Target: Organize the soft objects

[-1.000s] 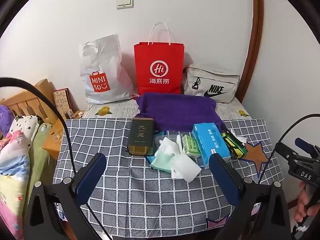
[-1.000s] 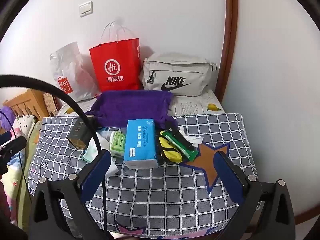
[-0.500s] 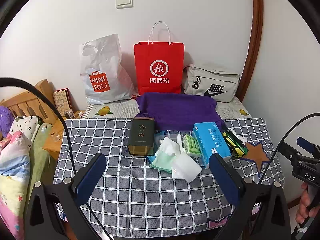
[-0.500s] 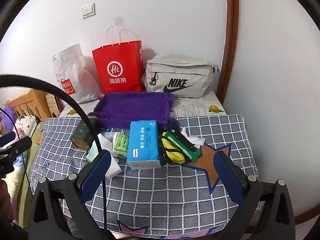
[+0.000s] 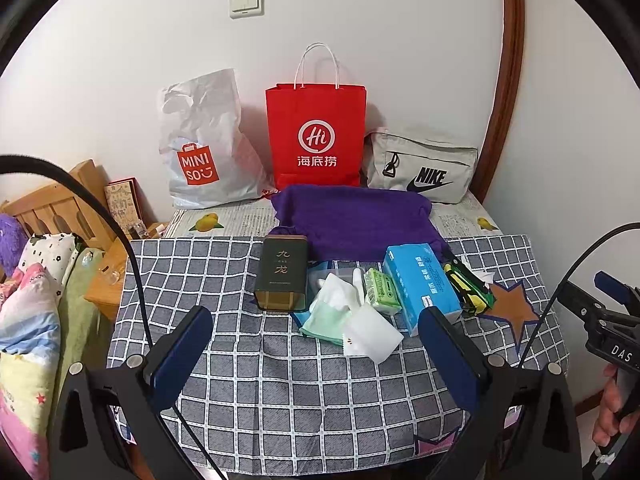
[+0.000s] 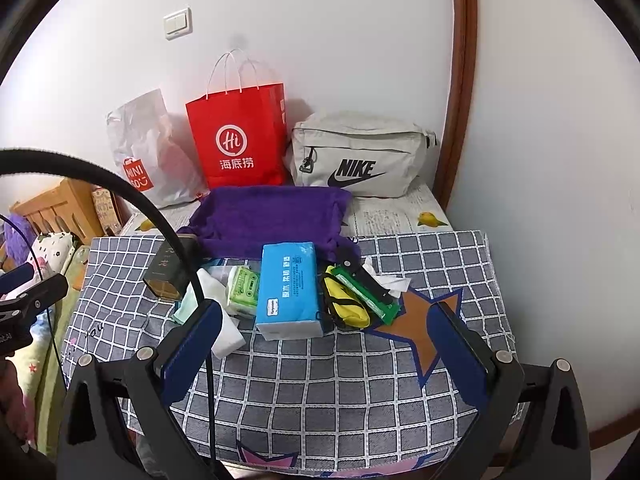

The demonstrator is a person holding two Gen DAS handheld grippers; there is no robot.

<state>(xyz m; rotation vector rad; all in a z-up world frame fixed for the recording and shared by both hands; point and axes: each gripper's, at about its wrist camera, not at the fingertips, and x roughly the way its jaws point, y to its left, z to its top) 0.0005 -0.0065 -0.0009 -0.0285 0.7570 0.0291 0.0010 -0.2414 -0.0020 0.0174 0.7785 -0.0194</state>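
Where crumpled, purple towel (image 5: 356, 220) bunched

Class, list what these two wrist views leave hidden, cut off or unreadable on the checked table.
- Dark green tin box: right wrist view, black cable crosses it, label unreadable.
- Red paper bag: both views, its contents hidden by its walls.
- Blue tissue pack: left wrist view, near corner behind a gripper finger.
- Small green packet: print too small.
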